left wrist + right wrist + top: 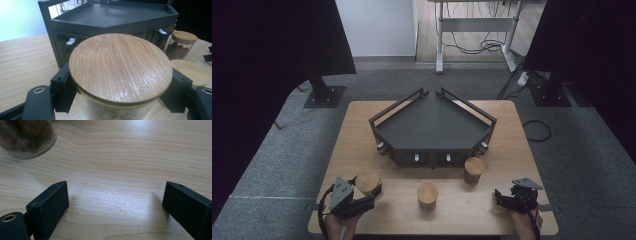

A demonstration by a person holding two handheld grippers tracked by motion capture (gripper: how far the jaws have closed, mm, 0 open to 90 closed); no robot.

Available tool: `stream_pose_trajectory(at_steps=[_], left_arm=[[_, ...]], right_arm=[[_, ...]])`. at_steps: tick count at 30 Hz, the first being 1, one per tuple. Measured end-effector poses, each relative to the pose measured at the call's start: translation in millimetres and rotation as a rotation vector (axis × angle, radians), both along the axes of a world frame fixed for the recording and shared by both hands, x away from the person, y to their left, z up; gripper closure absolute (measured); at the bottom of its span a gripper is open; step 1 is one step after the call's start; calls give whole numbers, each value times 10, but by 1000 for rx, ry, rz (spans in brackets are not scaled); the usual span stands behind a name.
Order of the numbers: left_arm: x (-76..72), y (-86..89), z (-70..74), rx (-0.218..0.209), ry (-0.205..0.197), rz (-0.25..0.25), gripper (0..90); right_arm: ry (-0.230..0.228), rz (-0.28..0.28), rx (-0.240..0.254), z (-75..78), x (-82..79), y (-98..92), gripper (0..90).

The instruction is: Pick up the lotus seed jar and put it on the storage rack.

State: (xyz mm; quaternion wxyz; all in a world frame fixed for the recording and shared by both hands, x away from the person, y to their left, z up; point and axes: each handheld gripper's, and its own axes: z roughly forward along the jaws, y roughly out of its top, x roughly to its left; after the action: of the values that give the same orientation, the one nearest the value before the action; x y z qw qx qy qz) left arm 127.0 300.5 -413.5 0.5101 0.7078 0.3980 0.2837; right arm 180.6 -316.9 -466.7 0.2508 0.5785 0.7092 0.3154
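A glass jar with a bamboo lid (120, 67) and pale pieces inside sits between the jaws of my left gripper (120, 96); both pads (63, 90) press on the glass just under the lid. In the high view this jar (368, 180) stands at the table's front left with the left gripper (363, 194) around it. My right gripper (501, 197) rests low at the front right, open, and in its own view the right gripper (115, 202) has bare wood between its jaws. Two more bamboo-lidded jars stand at the front middle (427, 192) and before the rack's right side (474, 169).
A dark five-sided metal rack (432, 127) with a railed top shelf and small white latches on its front stands at the table's centre back. The jar with brown contents (27, 137) lies ahead and left of the right gripper. Black stands flank the table on the grey carpet.
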Motion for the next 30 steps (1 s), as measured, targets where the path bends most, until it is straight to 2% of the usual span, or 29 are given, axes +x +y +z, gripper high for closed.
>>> stream_pose_trajectory(at_steps=[30], left_arm=[[108,-2,137,-6,-10,0,256]], right_arm=[[0,3,0,0,-2,-2,61]])
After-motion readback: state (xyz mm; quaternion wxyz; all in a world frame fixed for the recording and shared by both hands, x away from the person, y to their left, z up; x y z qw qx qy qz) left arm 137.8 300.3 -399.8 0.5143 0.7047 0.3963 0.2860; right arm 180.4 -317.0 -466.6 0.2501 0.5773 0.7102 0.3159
